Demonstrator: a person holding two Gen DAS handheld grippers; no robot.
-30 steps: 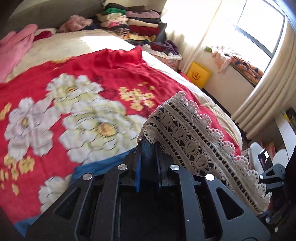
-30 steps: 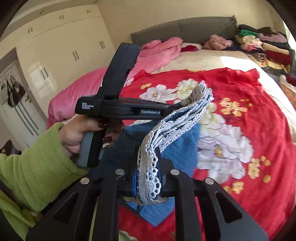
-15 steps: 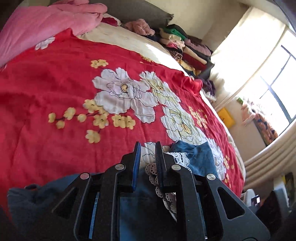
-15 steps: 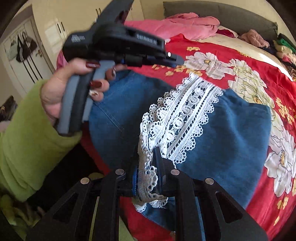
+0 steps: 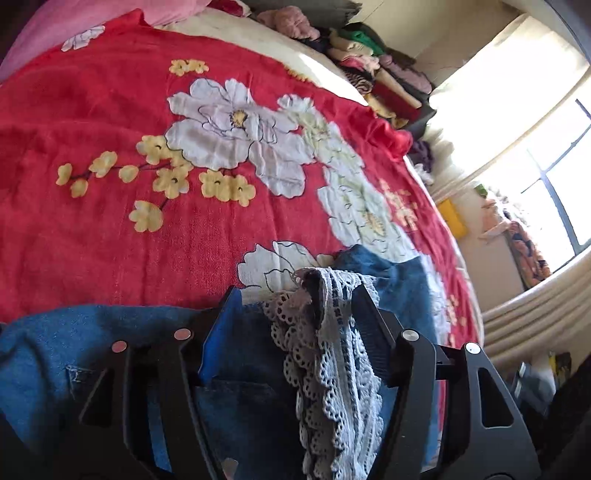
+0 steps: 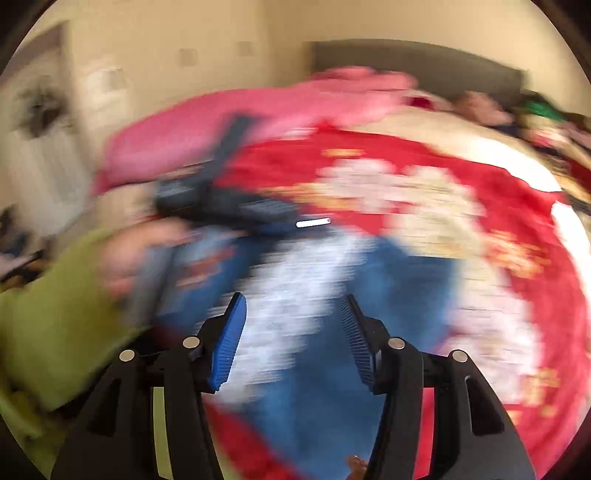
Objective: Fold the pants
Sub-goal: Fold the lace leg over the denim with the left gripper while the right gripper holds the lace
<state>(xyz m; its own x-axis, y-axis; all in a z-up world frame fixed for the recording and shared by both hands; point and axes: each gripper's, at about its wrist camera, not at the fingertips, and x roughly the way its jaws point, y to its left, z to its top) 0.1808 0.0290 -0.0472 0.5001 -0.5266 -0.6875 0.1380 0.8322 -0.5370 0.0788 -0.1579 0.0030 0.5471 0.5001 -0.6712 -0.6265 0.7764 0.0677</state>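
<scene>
The blue denim pants with a white lace hem lie folded on the red flowered bedspread. My left gripper is open, its fingers spread on either side of the lace, which lies loose between them. In the blurred right wrist view my right gripper is open and empty above the pants and lace. The left gripper, held by a hand in a green sleeve, shows there at the left.
A pink blanket lies at the head of the bed. A stack of folded clothes stands at the far corner. A window with curtains and a yellow box are to the right of the bed.
Both grippers have opened and let go of the lace hem. The pants have come down from the air and now lie on the bedspread. The right gripper is moving fast.
</scene>
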